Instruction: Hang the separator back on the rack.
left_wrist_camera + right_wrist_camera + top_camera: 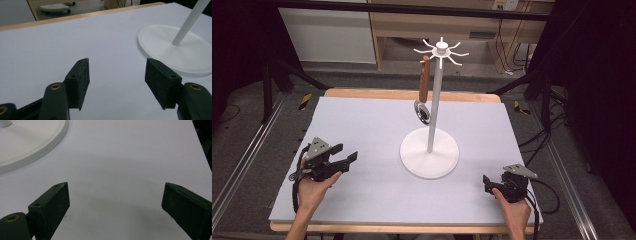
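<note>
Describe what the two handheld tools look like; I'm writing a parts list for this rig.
Both the left tool and the right tool are black, each with a grey three-cornered plate on top and a black cable trailing from it. Each has two flat rectangular pads with a rough texture, screw holes on the edges, and brass-coloured pivot bushings. No sleeves show.

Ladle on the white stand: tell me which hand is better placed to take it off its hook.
Left, probably. The ladle hangs on the stand's left side, facing the left tool, whose jaws are open and empty. The right tool, also open, would have to reach around the pole.
</note>
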`<state>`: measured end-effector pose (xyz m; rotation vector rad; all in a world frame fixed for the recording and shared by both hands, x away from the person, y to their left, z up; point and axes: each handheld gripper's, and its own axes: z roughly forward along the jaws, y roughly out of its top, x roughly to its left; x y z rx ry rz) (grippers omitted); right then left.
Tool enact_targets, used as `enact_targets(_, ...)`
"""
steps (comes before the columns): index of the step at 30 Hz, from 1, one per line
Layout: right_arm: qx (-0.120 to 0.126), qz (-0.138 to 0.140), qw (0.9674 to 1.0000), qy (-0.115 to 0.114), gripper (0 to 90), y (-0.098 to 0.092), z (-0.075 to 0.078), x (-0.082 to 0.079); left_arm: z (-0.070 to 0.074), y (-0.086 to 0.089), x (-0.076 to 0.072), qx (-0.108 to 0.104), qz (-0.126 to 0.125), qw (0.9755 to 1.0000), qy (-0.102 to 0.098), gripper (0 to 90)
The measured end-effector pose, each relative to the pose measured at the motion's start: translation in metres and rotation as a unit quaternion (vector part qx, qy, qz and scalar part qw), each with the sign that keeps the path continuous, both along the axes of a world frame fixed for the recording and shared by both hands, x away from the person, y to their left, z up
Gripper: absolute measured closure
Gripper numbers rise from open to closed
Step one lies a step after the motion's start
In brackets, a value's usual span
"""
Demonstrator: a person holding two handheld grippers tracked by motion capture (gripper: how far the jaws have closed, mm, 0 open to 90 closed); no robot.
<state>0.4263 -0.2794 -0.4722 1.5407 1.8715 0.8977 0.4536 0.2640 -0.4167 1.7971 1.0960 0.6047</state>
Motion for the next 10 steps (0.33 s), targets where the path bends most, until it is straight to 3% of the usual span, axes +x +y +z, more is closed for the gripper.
enact_targets(4, -0.002, -0.001, 1.0000, 0.002, 8.4, -0.002, -0.001, 0.001, -0.013, 0.012, 0.000, 0.028, 0.025, 0.9992, 0.015, 35.5)
enact_targets(7, -0.008, -0.003, 1.0000, 0.004, 8.4, -0.003, 0.000, 0.001, -0.019, 0.019, -0.003, 0.022, 0.033, 0.9990, 0.019, 34.8)
enact_targets(10, -0.011, -0.003, 0.9999, 0.002, 8.3, -0.005, 0.000, 0.001, -0.024, 0.027, -0.004, 0.033, 0.048, 0.9980, 0.025, 34.6)
